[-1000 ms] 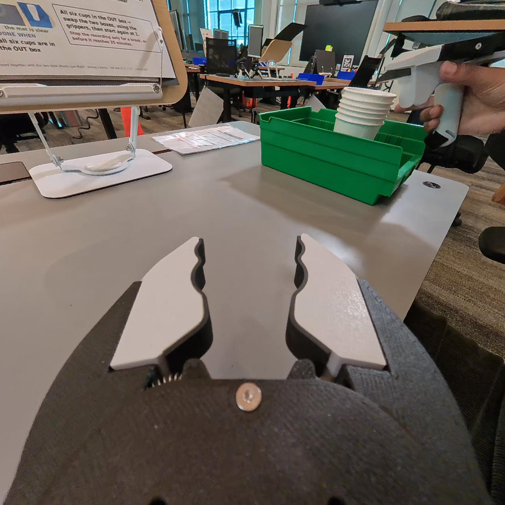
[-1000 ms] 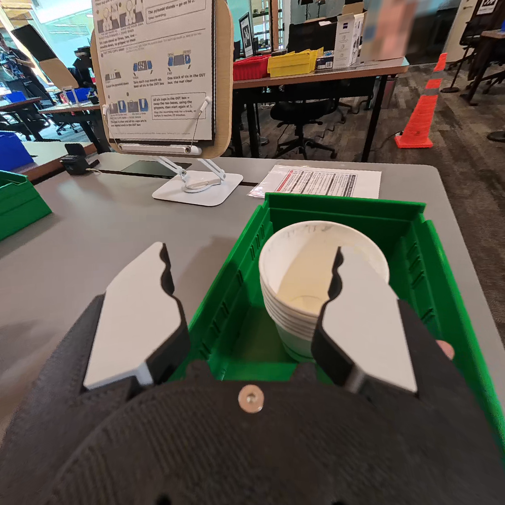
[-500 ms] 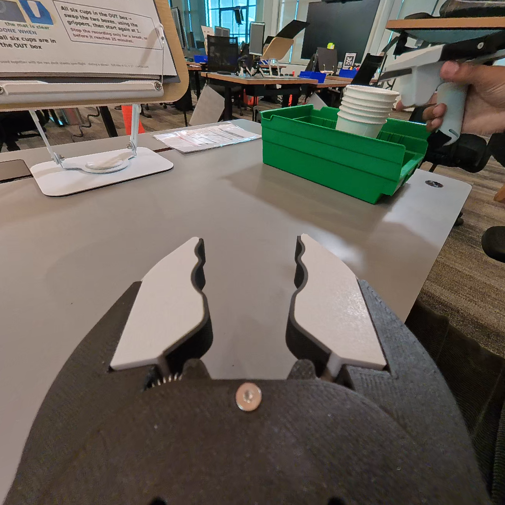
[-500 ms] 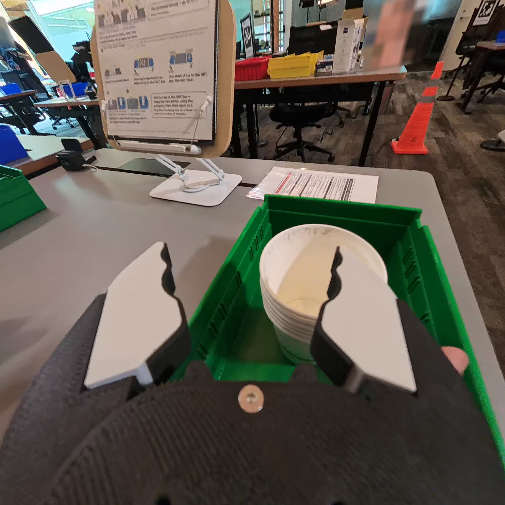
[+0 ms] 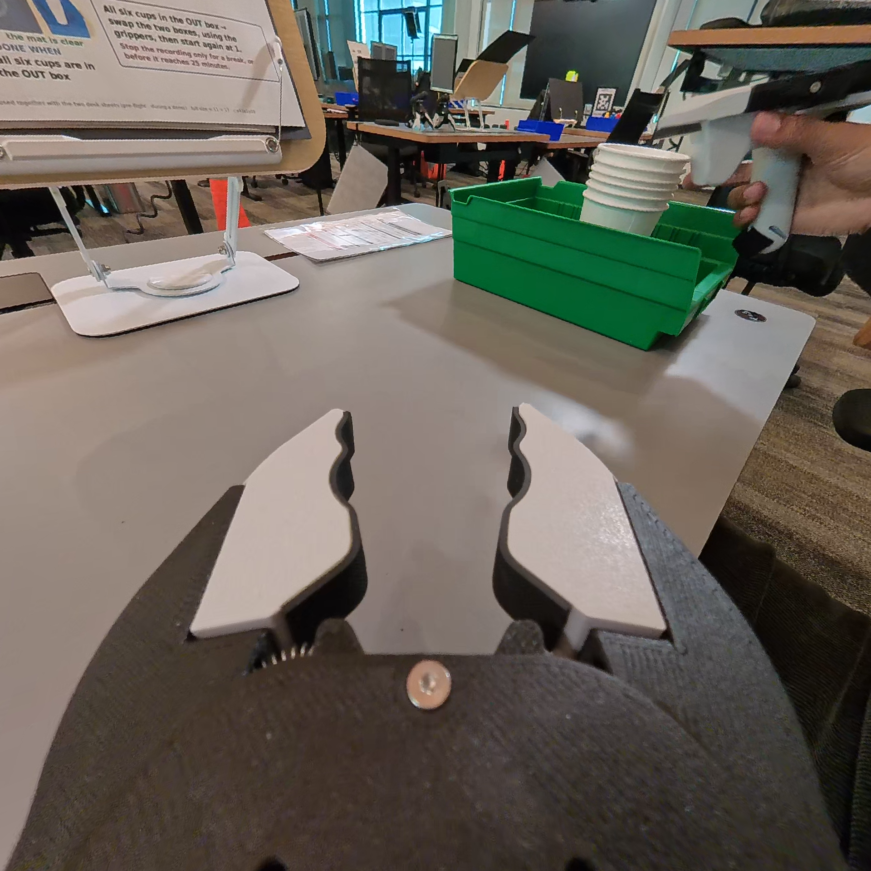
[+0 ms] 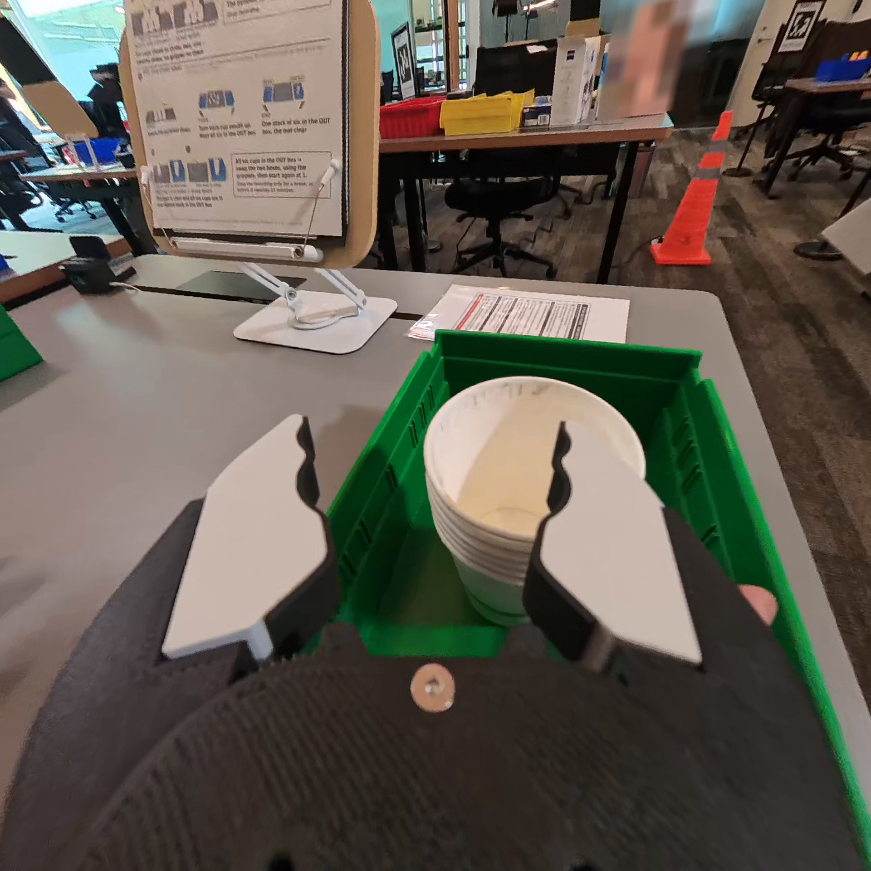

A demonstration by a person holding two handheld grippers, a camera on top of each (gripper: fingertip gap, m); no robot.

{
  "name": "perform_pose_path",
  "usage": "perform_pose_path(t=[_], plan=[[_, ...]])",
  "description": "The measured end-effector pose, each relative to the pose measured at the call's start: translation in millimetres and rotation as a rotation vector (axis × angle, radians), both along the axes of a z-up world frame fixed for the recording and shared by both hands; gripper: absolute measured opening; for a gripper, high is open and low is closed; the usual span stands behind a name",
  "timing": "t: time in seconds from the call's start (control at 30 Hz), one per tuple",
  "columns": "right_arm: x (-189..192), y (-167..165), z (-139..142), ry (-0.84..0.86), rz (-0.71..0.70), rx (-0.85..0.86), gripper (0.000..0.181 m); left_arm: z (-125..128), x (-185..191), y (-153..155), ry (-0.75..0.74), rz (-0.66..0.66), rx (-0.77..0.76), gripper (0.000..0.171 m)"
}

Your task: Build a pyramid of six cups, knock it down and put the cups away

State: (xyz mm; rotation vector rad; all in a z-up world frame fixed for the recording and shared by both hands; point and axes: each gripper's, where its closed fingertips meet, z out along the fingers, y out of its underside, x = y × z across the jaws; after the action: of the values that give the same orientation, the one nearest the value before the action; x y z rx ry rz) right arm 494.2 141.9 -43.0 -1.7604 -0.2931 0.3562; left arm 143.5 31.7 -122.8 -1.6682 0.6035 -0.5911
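A stack of several white paper cups (image 6: 495, 471) stands upright in a green bin (image 6: 565, 363) on the grey table (image 6: 165, 424). My right gripper (image 6: 432, 422) hovers above the bin's near end, open. Its right finger (image 6: 608, 542) is over the top cup's mouth and its left finger (image 6: 254, 532) is outside the bin's left wall; neither touches a cup. My left gripper (image 5: 431, 412) is open with nothing between its fingers, low over bare table (image 5: 330, 377). From there the bin (image 5: 565, 273) and cups (image 5: 631, 188) lie far right, with a hand holding the right gripper behind them.
A document stand with an instruction sheet (image 6: 245, 118) stands at the table's back, its white base (image 5: 179, 292) on the table. A laminated sheet (image 6: 523, 313) lies behind the bin. Another green bin (image 6: 14, 349) shows at the far left. An orange cone (image 6: 688, 207) stands on the floor.
My right gripper's fingers have closed a little while staying over the bin and cups, touching nothing. My left gripper has stayed open and almost still.
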Motion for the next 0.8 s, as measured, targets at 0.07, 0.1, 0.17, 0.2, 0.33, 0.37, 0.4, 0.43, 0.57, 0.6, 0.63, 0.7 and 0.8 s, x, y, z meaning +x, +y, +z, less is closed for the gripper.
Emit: perform_pose_path(t=[0.07,0.1,0.17,0.2,0.33,0.37,0.4,0.43,0.57,0.6,0.63,0.7,0.8], plan=[[1.1,0.1,1.8,-0.022,-0.009,0.013,0.099,0.1,-0.4,0.5,-0.001,0.001,0.0,0.065],[2.1,-0.3,4.4,-0.027,-0.014,0.024,0.099,0.0,-0.7,0.7,-0.002,0.002,-0.001,0.065],[6.1,-1.5,12.7,-0.025,-0.031,0.057,0.099,-0.5,-1.1,1.3,-0.003,0.005,-0.005,0.065],[8.8,-2.6,17.8,-0.016,-0.041,0.076,0.099,-0.3,-1.4,1.4,-0.003,0.006,-0.005,0.065],[28.7,-6.5,37.7,0.026,-0.11,0.151,0.098,-2.2,-8.3,6.0,0.04,0.054,-0.004,0.063],[36.1,-7.3,41.1,0.032,-0.136,0.165,0.097,-3.7,-12.9,8.9,0.067,0.083,-0.004,0.061],[44.9,-8.0,43.4,0.033,-0.167,0.176,0.097,-6.4,-19.7,13.1,0.11,0.127,-0.003,0.06],[55.4,-8.5,44.1,0.027,-0.206,0.182,0.096,-9.7,-27.1,17.0,0.167,0.168,0.001,0.059],[104.7,-9.9,23.1,-0.062,-0.375,0.089,0.097,-28.1,-61.0,29.5,0.546,0.311,0.052,0.06],[114.1,-10.5,12.1,-0.084,-0.392,0.034,0.097,-30.6,-68.2,31.2,0.65,0.333,0.082,0.06],[122.2,-11.5,0.4,-0.099,-0.401,-0.025,0.097,-31.1,-75.3,33.2,0.756,0.359,0.121,0.06],[134.0,-14.0,-21.4,-0.089,-0.404,-0.13,0.098,-24.9,-84.4,36.0,0.933,0.404,0.23,0.06],[135.4,-17.4,-46.8,0.009,-0.345,-0.253,0.097,-18.0,-87.1,35.2,1.084,0.431,0.317,0.061]])
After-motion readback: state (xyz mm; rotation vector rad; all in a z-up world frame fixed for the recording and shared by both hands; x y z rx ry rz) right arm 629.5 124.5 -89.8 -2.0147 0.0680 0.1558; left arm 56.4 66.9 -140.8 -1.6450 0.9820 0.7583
